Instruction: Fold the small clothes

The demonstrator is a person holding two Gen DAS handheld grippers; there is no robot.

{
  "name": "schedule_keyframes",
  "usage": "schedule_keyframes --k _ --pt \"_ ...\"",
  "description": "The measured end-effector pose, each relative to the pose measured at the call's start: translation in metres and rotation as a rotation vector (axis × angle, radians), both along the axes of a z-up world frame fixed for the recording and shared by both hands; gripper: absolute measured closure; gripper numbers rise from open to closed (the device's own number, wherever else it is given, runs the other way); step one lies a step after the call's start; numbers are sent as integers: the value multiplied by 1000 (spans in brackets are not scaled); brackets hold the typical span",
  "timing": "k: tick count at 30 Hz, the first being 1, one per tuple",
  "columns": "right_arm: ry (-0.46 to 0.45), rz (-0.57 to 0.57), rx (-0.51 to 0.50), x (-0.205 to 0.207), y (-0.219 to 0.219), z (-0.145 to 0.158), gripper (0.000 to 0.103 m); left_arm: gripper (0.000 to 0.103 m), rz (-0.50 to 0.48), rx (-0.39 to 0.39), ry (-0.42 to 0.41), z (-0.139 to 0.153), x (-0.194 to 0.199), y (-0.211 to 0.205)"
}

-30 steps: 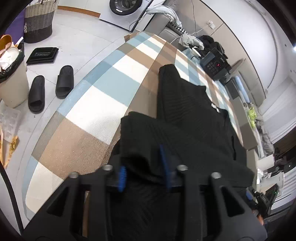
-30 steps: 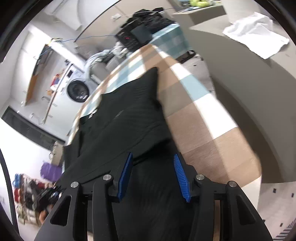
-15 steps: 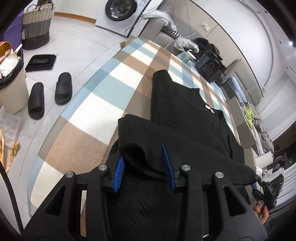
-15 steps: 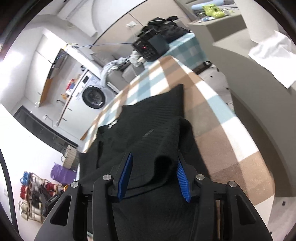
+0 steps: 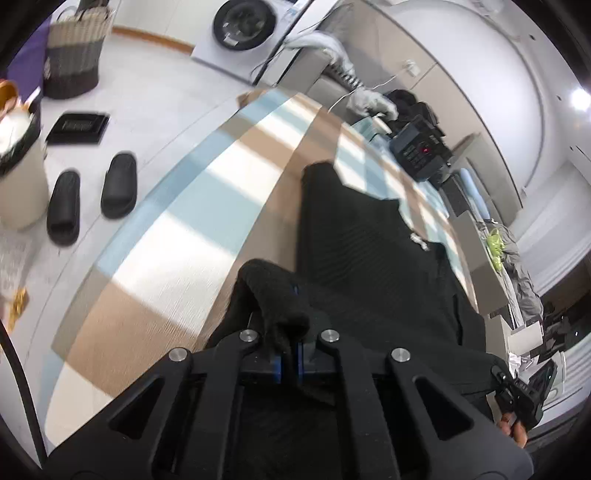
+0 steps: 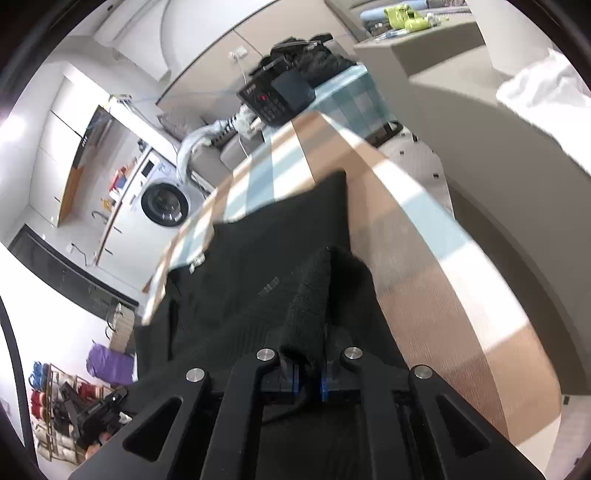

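Note:
A black knitted garment [image 5: 362, 251] lies spread along the checked table [image 5: 207, 206], its far end reaching toward the wall. My left gripper [image 5: 290, 360] is shut on a bunched near corner of the garment, which humps up over the blue pads. In the right wrist view the same black garment [image 6: 266, 258] covers the table [image 6: 424, 266], and my right gripper [image 6: 308, 380] is shut on its other near corner, the cloth rising in a peaked fold above the jaws. The fingertips themselves are hidden under the cloth.
A dark keypad device [image 5: 419, 153] sits at the table's far end. On the floor to the left are two black slippers [image 5: 92, 197], a bin [image 5: 18, 177], a woven basket [image 5: 75, 55] and a washing machine [image 5: 243, 22]. Grey counter [image 6: 498, 122] lies right of the table.
Both grippers have shut on the garment's near corners, which lay loose between open jaws before. The cloth is now bunched and lifted a little at each grip.

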State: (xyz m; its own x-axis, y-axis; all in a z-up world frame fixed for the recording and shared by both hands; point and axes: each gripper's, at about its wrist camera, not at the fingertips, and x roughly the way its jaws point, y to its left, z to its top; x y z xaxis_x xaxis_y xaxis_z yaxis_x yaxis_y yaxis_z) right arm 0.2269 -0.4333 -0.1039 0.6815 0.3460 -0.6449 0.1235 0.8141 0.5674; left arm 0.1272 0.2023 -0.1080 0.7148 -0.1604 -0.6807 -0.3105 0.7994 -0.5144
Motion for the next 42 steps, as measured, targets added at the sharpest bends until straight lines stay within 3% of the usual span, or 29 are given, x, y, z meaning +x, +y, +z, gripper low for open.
schedule_keyframes --k 10,14,18,25,31,35,38,39,42 --pt "-195 -45 -16 60 -1 84 97 101 -13 81 -156 74 72 0" --pt "-232 -75 -33 73 2 100 97 101 -12 92 -188 98 97 -2" --pt "-167 -74 -24 73 0 77 97 101 -16 81 -147 84 103 -2" --pt "-38 -77 3 67 -14 26 97 101 -18 44 -37 26 98 2" --pt "-44 -90 7 95 -7 34 97 101 -14 42 -33 21 125 3" --pt "-45 -147 49 149 -2 43 94 101 16 62 -20 28 166 6" --pt "-38 -159 75 175 1 40 79 90 60 32 28 16 195 16" --pt "-17 -178 73 179 1 37 78 77 69 27 63 10 202 18" --pt "-25 -187 74 179 -3 39 78 57 108 43 60 7 204 22"
